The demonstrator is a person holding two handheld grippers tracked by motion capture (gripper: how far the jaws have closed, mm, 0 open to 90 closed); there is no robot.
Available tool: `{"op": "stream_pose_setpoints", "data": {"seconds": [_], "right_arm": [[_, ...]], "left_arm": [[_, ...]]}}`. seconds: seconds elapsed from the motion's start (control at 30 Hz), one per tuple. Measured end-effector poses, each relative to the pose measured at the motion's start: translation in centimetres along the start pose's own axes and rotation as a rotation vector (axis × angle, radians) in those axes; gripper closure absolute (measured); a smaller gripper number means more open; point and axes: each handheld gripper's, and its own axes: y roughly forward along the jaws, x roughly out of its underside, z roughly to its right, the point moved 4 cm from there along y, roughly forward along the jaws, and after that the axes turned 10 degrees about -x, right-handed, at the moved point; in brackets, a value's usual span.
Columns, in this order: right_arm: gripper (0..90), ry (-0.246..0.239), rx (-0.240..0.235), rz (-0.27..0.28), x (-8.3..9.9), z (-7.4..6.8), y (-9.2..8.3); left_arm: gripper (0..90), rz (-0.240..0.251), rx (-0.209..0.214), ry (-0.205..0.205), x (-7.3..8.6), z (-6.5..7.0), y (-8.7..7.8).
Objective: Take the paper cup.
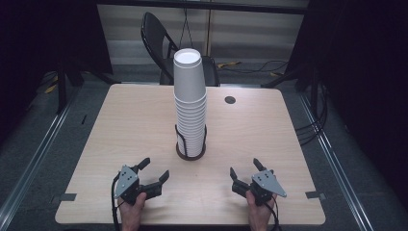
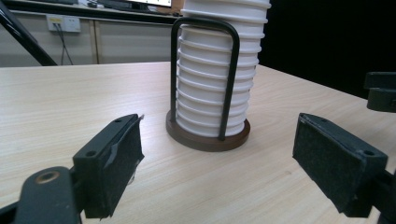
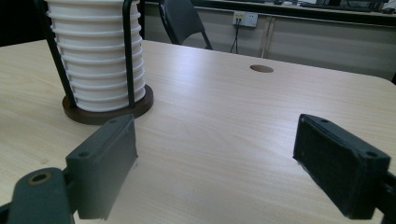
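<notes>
Our fingers (image 2: 116, 154) on both grippers are spread with nothing in them, near the tabletop's (image 1: 120, 120) front edge, so next we reach for the cup stack (image 1: 190, 106).

Dim room; black folding chair (image 1: 159, 36) behind wooden table (image 1: 125, 125); grey floor (image 1: 53, 144), cables (image 1: 269, 65).

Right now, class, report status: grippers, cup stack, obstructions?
Left gripper and right gripper open, empty. Paper cup stack upright in holder, untouched. Table path unobstructed.
</notes>
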Motion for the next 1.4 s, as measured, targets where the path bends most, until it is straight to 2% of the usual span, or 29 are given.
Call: {"op": "stream_pose_setpoints", "data": {"seconds": [0.23, 0.3, 0.33, 0.43, 0.5, 0.57, 0.67, 0.83, 0.9, 1.1, 1.27, 1.37, 1.4], "right_arm": [[13.1, 0.029, -0.016, 0.012, 0.0, 0.2, -0.1], [13.1, 0.034, -0.017, 0.019, 0.0, 0.2, -0.2], [13.0, 0.036, -0.021, 0.019, 0.0, 0.2, -0.2], [13.2, 0.044, -0.028, 0.011, 0.0, 0.3, -0.1], [13.2, 0.042, -0.025, 0.007, 0.0, 0.3, -0.1], [13.2, 0.039, -0.018, 0.005, 0.0, 0.3, -0.1], [13.2, 0.04, -0.016, 0.002, 0.0, 0.2, 0.0], [13.2, 0.043, -0.014, -0.001, 0.0, 0.3, 0.0], [13.2, 0.045, -0.011, -0.002, 0.0, 0.3, 0.0], [13.2, 0.047, -0.013, -0.005, 0.0, 0.3, 0.0], [13.3, 0.045, -0.015, -0.009, 0.0, 0.3, 0.0], [13.4, 0.044, -0.013, -0.007, 0.0, 0.3, 0.0], [13.5, 0.046, -0.014, -0.007, 0.0, 0.3, 0.0]], "left_arm": [[15.8, -0.043, -0.012, 0.023, 0.0, 0.1, 0.4], [15.9, -0.067, -0.021, 0.021, 0.0, 0.1, 0.6], [16.3, -0.071, -0.025, 0.007, -0.1, 0.0, 0.7], [16.5, -0.067, -0.001, -0.025, -0.5, 0.0, 0.9], [16.5, -0.069, -0.006, -0.012, -0.8, 0.1, 1.0], [16.4, -0.066, 0.005, -0.02, -1.1, 0.2, 1.0], [15.7, -0.078, -0.007, 0.013, -1.7, 0.4, 1.0], [15.9, -0.072, 0.017, 0.013, -2.6, 0.4, 0.9], [16.9, -0.072, 0.027, 0.029, -3.0, 0.4, 1.0], [17.0, -0.063, 0.025, -0.009, -4.0, 0.2, 1.4], [16.9, -0.056, 0.032, -0.006, -4.8, 0.0, 1.5], [16.9, -0.056, 0.027, 0.01, -5.4, 0.1, 1.7], [17.0, -0.059, 0.044, 0.009, -5.6, 0.2, 1.7]]}}
